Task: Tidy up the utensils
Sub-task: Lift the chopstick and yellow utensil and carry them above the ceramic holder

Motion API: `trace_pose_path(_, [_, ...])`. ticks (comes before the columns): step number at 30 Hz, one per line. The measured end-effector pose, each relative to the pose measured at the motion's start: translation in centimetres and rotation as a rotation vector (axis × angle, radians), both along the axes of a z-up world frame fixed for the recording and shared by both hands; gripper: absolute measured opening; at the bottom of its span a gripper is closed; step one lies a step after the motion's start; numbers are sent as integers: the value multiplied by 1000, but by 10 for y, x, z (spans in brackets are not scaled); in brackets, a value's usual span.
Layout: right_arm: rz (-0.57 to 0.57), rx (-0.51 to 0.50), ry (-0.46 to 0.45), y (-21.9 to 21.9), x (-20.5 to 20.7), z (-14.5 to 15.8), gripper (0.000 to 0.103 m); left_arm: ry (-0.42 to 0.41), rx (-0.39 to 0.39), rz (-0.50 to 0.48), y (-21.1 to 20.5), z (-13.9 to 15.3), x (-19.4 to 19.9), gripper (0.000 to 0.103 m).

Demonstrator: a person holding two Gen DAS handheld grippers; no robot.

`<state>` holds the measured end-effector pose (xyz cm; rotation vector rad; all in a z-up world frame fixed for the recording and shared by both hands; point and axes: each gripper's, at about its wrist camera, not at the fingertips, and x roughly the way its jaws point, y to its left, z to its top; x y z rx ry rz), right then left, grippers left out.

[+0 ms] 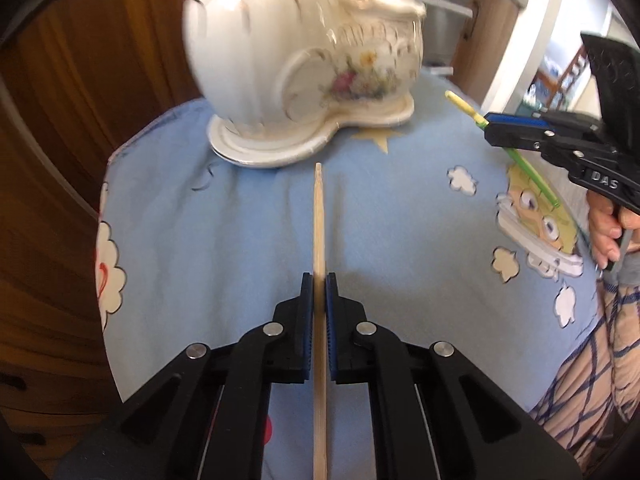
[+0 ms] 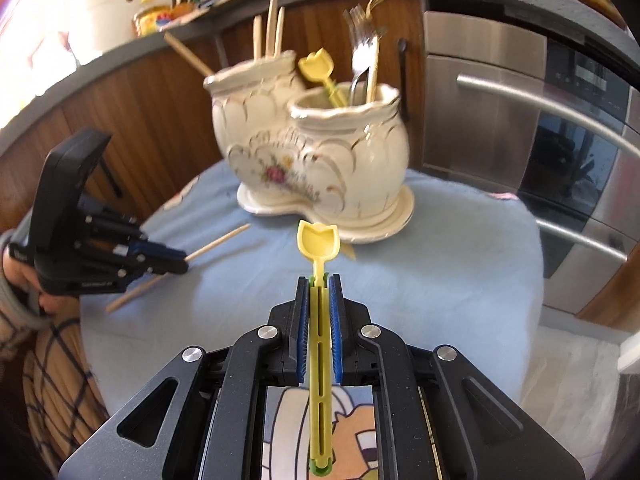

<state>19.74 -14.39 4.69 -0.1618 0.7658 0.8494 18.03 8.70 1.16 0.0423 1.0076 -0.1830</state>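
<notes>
We see our left hand-held gripper [image 1: 319, 280] clamped on a thin pale wooden chopstick [image 1: 319, 216], pointing toward 12 o'clock at the cream two-pot ceramic utensil holder [image 1: 304, 68] on the blue cartoon-print bench cloth [image 1: 240, 232]. Our right hand-held gripper [image 2: 319, 280] is clamped on a yellow tulip-headed plastic spoon [image 2: 318, 242], with the holder at its 12 o'clock holding chopsticks, forks and another yellow spoon.

bare blue cloth [image 2: 440, 264] ahead, ceramic holder [image 2: 316, 152] blocking beyond
</notes>
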Motion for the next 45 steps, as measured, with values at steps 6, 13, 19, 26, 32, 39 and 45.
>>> trace_pose_path(6, [-15,93,-25,-8,2,12,11,-152,-45,67,22,16,-24,6])
trace_pose_path(13, [-31,157,-69,-11,3,20,11,-362,-53,181,39,53,-32,6])
trace_pose_path(19, [-48,194,-100,-11,8,26,11,-496,-104,226,49,80,-28,6])
trace_pose_path(26, [-73,247,-129,-11,18,39,11,-597,-179,258,56,100,-16,6])
trace_pose_path(32, [-102,297,-182,-8,29,65,11,-695,-249,278,70,125,-6,6])
trace_pose_path(39, [-107,382,-245,3,45,103,11,-836,-360,266,84,160,7,6])
trace_pose_path(45, [-105,474,-266,14,54,110,11,-913,-410,250,82,167,27,6])
